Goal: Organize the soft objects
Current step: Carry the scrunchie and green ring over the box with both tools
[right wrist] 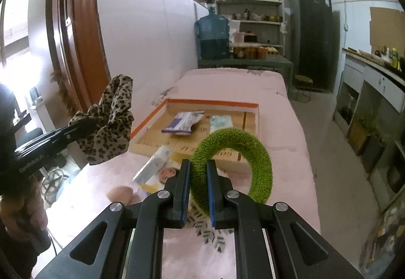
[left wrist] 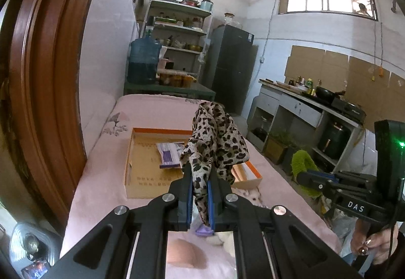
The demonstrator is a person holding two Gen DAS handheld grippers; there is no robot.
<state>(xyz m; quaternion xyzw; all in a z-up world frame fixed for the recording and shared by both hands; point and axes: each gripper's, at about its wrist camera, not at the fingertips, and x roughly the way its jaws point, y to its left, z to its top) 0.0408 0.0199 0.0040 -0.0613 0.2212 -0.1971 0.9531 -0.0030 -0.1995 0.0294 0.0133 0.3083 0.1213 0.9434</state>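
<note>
My left gripper (left wrist: pixel 200 172) is shut on a leopard-print cloth (left wrist: pixel 215 137) and holds it in the air above the pink bed; it also shows at the left of the right wrist view (right wrist: pixel 111 119). My right gripper (right wrist: pixel 198 172) is shut on a fuzzy green ring (right wrist: pixel 240 152), held above the bed's near part; the ring shows at the right of the left wrist view (left wrist: pixel 302 160). An open cardboard box (right wrist: pixel 202 102) with an orange rim lies on the bed ahead and holds a purple-white packet (right wrist: pixel 183 122) and a pale packet (right wrist: pixel 220 122).
Loose items lie on the pink bed (right wrist: pixel 278 127) near me: a white packet (right wrist: pixel 154 165), a skin-toned round pad (left wrist: pixel 182 251), white fluff (left wrist: pixel 253 196). A brown door frame (left wrist: pixel 45 76) stands left. A counter (left wrist: pixel 303 102) and floor aisle lie right.
</note>
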